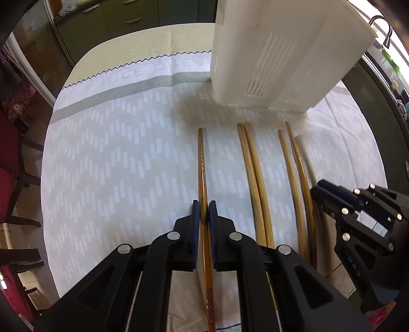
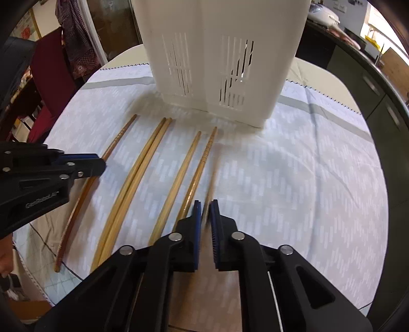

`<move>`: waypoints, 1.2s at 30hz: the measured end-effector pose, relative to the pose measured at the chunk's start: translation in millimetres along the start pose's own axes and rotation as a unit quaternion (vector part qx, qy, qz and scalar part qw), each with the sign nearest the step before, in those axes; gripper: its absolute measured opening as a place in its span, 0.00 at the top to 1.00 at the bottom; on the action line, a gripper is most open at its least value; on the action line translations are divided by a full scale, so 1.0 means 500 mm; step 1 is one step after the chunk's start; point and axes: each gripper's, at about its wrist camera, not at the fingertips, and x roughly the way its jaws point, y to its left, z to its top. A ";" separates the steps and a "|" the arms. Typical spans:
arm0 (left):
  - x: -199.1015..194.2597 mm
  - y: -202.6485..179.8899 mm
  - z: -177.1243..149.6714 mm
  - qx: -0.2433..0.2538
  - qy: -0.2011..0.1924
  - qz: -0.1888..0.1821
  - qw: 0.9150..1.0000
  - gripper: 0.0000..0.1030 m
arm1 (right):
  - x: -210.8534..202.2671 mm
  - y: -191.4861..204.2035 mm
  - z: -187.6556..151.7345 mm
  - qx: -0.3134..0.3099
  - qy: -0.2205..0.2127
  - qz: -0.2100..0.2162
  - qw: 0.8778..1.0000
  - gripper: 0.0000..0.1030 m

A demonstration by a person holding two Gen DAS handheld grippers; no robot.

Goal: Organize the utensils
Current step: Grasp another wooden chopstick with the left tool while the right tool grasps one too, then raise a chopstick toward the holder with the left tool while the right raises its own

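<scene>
Several wooden chopsticks lie side by side on the patterned tablecloth (image 1: 115, 153), in front of a white slotted utensil holder (image 1: 268, 63). My left gripper (image 1: 204, 204) is shut on the leftmost dark brown chopstick (image 1: 201, 158), which runs straight between its blue pads. A pale pair (image 1: 251, 178) and two more chopsticks (image 1: 294, 166) lie to its right. In the right wrist view my right gripper (image 2: 205, 208) is shut on a blurred pale chopstick (image 2: 211, 184), the rightmost one, beside a ridged brown one (image 2: 202, 163). The left gripper (image 2: 99, 163) shows at the left, the holder (image 2: 217, 63) behind.
The round table's near edge (image 2: 38, 281) lies just under the chopsticks' thick ends, with tiled floor below. Red-cushioned chairs (image 1: 15, 166) stand on the left, green cabinets (image 1: 122, 20) behind. A person's hand (image 2: 5, 260) shows at the left edge.
</scene>
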 end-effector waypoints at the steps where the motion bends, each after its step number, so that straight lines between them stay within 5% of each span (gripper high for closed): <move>1: 0.001 0.000 0.005 -0.002 -0.001 -0.001 1.000 0.93 | 0.000 -0.008 0.003 0.010 0.002 0.009 1.000 0.94; 11: -0.012 0.024 0.030 -0.023 -0.004 -0.024 0.999 0.94 | -0.073 -0.058 -0.008 0.041 -0.047 0.046 0.997 0.94; 24: -0.195 0.041 -0.007 -0.004 -0.103 -0.032 0.994 0.94 | -0.243 -0.090 -0.024 0.047 -0.136 0.067 0.987 0.94; 36: -0.269 0.000 -0.036 0.016 -0.146 -0.028 0.989 0.94 | -0.301 -0.076 -0.040 0.041 -0.172 0.064 0.982 0.94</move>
